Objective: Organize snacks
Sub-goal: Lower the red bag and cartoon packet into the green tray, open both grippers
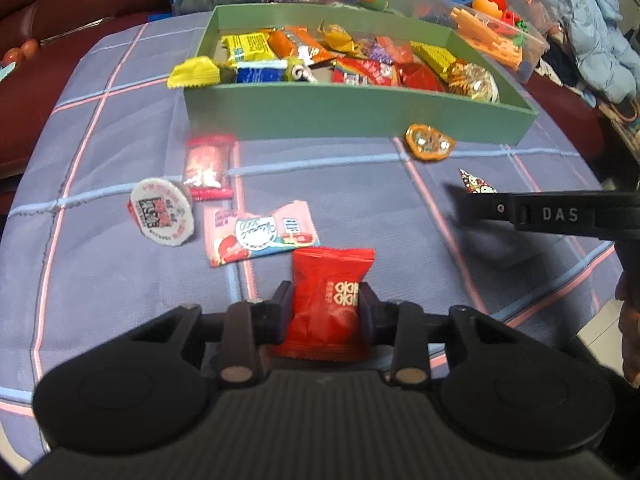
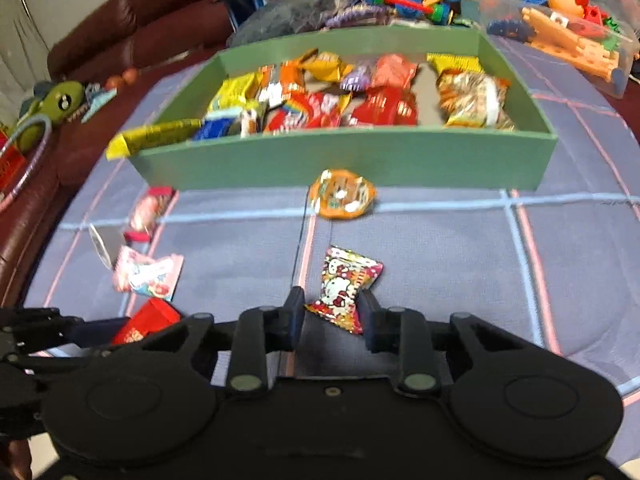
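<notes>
Left wrist view: the left hand-held gripper (image 1: 325, 300) clamps the red snack packet (image 1: 330, 300) between its fingers.

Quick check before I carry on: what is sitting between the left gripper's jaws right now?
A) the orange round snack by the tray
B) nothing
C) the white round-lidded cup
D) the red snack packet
D: in the left wrist view the left gripper has its jaws pressed against both sides of the red snack packet, while the orange snack and the cup lie on the cloth.
</notes>
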